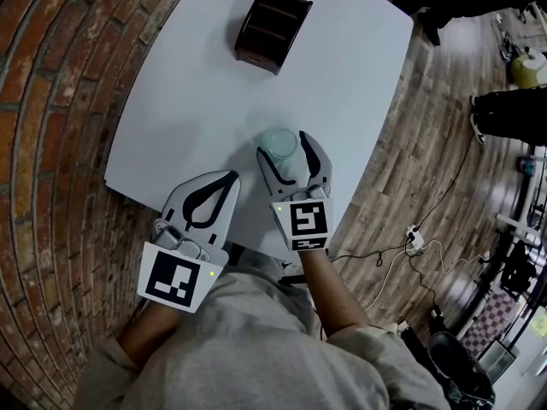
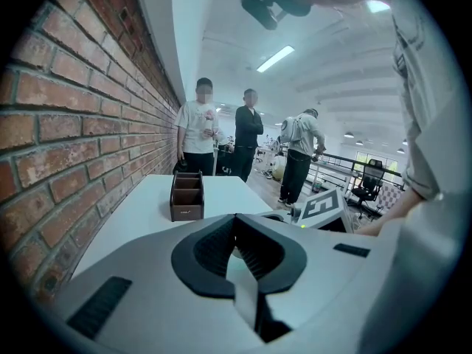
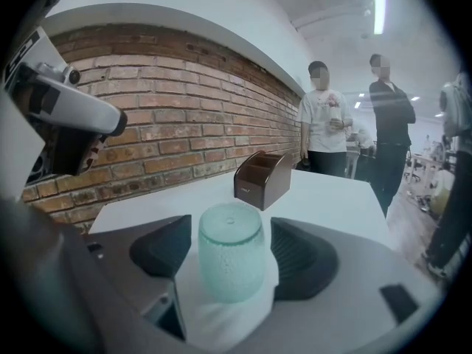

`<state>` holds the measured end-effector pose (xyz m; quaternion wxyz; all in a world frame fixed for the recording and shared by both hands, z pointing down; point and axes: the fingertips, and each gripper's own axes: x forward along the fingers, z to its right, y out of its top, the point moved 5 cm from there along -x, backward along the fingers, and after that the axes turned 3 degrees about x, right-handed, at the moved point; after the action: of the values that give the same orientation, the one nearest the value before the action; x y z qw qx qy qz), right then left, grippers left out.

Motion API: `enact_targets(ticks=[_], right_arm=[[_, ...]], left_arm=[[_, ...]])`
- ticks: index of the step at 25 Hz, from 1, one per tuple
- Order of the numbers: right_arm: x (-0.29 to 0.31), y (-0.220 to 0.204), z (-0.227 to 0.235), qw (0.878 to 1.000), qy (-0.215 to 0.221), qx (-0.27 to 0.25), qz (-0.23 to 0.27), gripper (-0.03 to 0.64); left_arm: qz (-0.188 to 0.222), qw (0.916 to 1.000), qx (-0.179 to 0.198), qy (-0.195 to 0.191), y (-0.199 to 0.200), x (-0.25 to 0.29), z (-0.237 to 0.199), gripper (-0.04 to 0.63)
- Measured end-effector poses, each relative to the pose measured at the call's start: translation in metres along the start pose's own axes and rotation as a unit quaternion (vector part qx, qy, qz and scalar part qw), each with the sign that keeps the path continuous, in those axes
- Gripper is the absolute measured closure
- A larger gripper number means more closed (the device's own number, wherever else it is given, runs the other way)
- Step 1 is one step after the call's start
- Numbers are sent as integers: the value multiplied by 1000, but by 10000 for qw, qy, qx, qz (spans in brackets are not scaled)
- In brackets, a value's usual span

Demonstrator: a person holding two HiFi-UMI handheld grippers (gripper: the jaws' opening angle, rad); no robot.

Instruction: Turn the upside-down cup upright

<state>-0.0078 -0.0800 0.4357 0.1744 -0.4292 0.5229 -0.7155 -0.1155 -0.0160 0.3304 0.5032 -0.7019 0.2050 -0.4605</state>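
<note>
A translucent pale-green cup point(image 1: 279, 143) stands upside down on the white table point(image 1: 188, 101), closed base up. My right gripper point(image 1: 288, 154) is open around it, one jaw on each side, with a gap between each pad and the cup wall. In the right gripper view the cup point(image 3: 231, 260) fills the space between the dark pads point(image 3: 161, 246), which do not touch it. My left gripper point(image 1: 231, 178) rests at the table's near edge, left of the cup, shut with nothing in it. Its closed jaws point(image 2: 236, 231) point across the table.
A dark brown wooden organizer point(image 1: 272, 28) stands at the far side of the table. A brick wall point(image 1: 51, 101) runs along the left. Several people point(image 2: 199, 127) stand beyond the table. Cables and a power strip point(image 1: 412, 241) lie on the wooden floor at right.
</note>
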Motion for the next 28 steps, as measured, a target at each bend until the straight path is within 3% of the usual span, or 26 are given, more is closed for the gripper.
enact_targets(ticks=[28], right_arm=[[9,-5,2,9999,2,-127,-5,307]], left_arm=[[-23,9999,-72,102,-1,1,-8,586]])
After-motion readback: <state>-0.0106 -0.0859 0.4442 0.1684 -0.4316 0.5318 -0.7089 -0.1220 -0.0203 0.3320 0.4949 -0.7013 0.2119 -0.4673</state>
